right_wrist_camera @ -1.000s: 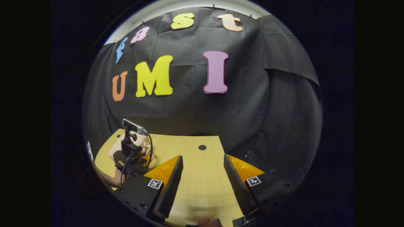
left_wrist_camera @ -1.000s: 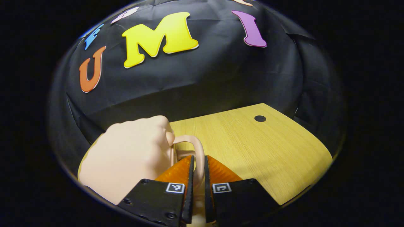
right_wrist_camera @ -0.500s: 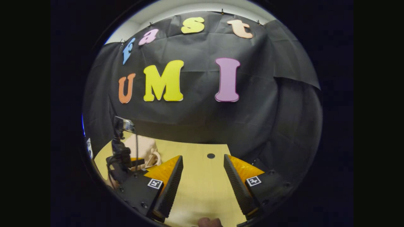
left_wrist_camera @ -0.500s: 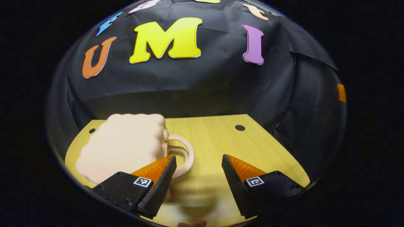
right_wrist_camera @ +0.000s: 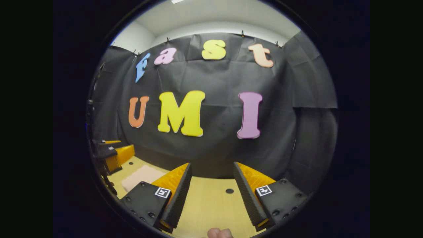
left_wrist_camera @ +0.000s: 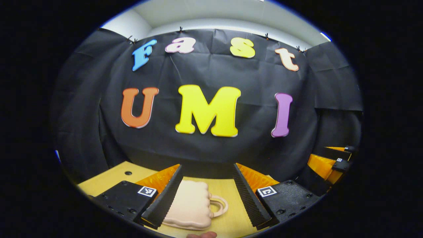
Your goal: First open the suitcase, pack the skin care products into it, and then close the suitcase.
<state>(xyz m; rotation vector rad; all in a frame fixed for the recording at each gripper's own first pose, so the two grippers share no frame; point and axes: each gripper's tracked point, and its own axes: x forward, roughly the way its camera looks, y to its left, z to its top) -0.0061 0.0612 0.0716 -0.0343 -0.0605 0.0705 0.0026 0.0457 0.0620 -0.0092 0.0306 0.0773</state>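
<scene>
We see a wood table [left_wrist_camera: 105,180] and the booth's black cloth wall. Left claw [left_wrist_camera: 207,195] spread, empty, the closed suitcase [left_wrist_camera: 190,206] lying between its fingers; right claw [right_wrist_camera: 211,193] spread, empty.

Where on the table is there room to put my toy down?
There is bare table between the right claw and the small dark hole. The far left side is crowded: the pink suitcase lies there, with the left claw above it.

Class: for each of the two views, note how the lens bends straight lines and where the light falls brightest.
Left gripper view: table edge bows, light brightest on the pale suitcase. Right gripper view: curved wall top, bright table between the open claw.
</scene>
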